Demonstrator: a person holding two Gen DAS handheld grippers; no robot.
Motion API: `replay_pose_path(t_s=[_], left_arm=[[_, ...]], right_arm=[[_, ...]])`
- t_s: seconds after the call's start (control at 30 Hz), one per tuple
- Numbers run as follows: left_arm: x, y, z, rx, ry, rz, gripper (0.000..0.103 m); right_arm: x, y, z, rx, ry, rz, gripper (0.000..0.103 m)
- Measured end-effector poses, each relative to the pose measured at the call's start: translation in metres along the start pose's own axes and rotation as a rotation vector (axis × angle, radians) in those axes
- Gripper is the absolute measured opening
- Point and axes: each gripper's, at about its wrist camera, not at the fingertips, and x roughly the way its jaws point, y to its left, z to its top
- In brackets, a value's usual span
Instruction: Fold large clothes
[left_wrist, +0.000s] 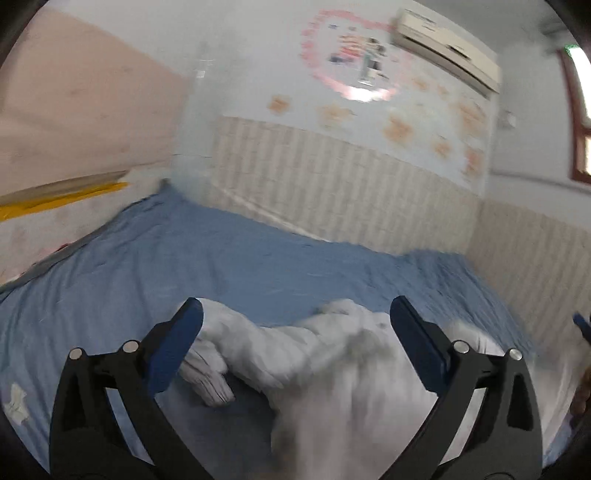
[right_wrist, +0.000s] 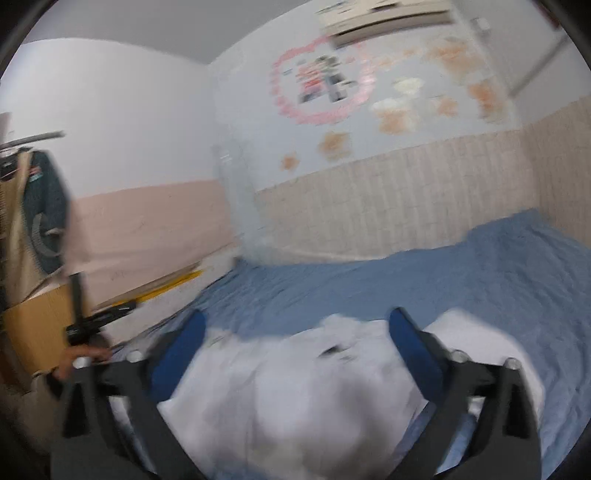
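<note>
White garment (left_wrist: 325, 354) heaped on blue bed sheet (left_wrist: 221, 258) | left gripper (left_wrist: 295, 317) fingers wide, empty | right gripper (right_wrist: 297, 325) fingers wide, empty

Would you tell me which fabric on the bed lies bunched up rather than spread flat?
The white garment, crumpled in a heap at the near edge. The blue bedsheet beneath it lies spread across the whole bed, with only light wrinkles.

Left gripper (left_wrist: 295, 314) frame: black plastic arms, triangular cut-outs near the base.
Left fingers (left_wrist: 177, 343): flat dark-blue pads on black backing.
Fasteners: two round silver screw heads on each arm.
Right gripper (right_wrist: 297, 321): same build, black frame, blue pads, silver screws, all motion-blurred.
</note>
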Motion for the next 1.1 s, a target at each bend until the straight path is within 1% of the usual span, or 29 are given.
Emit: replay_pose_path(t_s=[0.07,0.13,0.17,0.23,0.3,0.33,0.37,0.43,0.47,0.5,0.57,0.63,0.73,0.77,0.83,0.87,0.9,0.93,1.0,1.03,1.07,1.1], left_arm=[[-0.005,0.008,0.014,-0.012,-0.038,0.038,0.100],[0.002,0.008,0.026,0.018,-0.043,0.067,0.100],[0.013,0.005,0.029,0.052,-0.013,0.066,0.100],[0.037,-0.003,0.028,0.092,0.038,0.068,0.100],[0.081,-0.006,0.021,0.124,0.130,0.090,0.100],[0.110,-0.003,0.012,0.121,0.202,0.105,0.100],[0.128,0.001,0.002,0.111,0.253,0.132,0.100],[0.167,0.023,-0.023,0.065,0.357,0.187,0.100],[0.178,0.038,-0.033,0.046,0.394,0.215,0.100],[0.193,0.047,-0.048,0.030,0.452,0.250,0.100],[0.217,0.064,-0.071,0.031,0.533,0.286,0.100],[0.233,0.072,-0.081,0.072,0.553,0.352,0.100],[0.252,0.081,-0.080,0.064,0.536,0.390,0.100],[0.260,0.084,-0.081,0.055,0.529,0.397,0.100],[0.274,0.080,-0.088,0.063,0.546,0.398,0.100],[0.283,0.077,-0.095,0.091,0.555,0.400,0.100],[0.290,0.072,-0.101,0.132,0.567,0.409,0.100],[0.296,0.064,-0.111,0.184,0.573,0.423,0.100],[0.298,0.050,-0.122,0.265,0.565,0.415,0.099],[0.299,0.047,-0.117,0.273,0.560,0.407,0.092],[0.295,0.049,-0.114,0.260,0.542,0.400,0.069],[0.291,0.054,-0.107,0.227,0.526,0.397,0.052]], right_arm=[[0.008,-0.024,0.006,0.050,-0.011,-0.052,0.100],[0.020,-0.042,0.003,0.071,0.024,-0.136,0.101],[0.024,-0.051,0.003,0.070,0.042,-0.161,0.101],[0.052,-0.073,0.002,0.083,0.127,-0.225,0.101],[0.078,-0.097,-0.003,0.118,0.191,-0.274,0.101],[0.090,-0.106,-0.003,0.131,0.213,-0.283,0.101],[0.102,-0.118,-0.008,0.146,0.244,-0.304,0.101],[0.133,-0.147,-0.025,0.172,0.332,-0.384,0.101],[0.143,-0.153,-0.034,0.177,0.361,-0.405,0.101],[0.155,-0.166,-0.044,0.191,0.394,-0.419,0.101],[0.168,-0.187,-0.064,0.228,0.443,-0.448,0.101],[0.185,-0.208,-0.082,0.297,0.494,-0.452,0.101],[0.207,-0.235,-0.107,0.423,0.545,-0.438,0.101],[0.211,-0.239,-0.113,0.443,0.553,-0.432,0.101],[0.221,-0.247,-0.128,0.451,0.575,-0.429,0.100],[0.224,-0.250,-0.135,0.447,0.583,-0.423,0.096],[0.226,-0.254,-0.142,0.460,0.591,-0.415,0.062],[0.225,-0.258,-0.148,0.477,0.608,-0.425,0.027],[0.223,-0.264,-0.151,0.485,0.595,-0.438,0.010],[0.221,-0.264,-0.149,0.478,0.586,-0.440,0.006],[0.219,-0.263,-0.145,0.460,0.573,-0.446,0.004],[0.216,-0.260,-0.139,0.435,0.550,-0.459,0.003]])
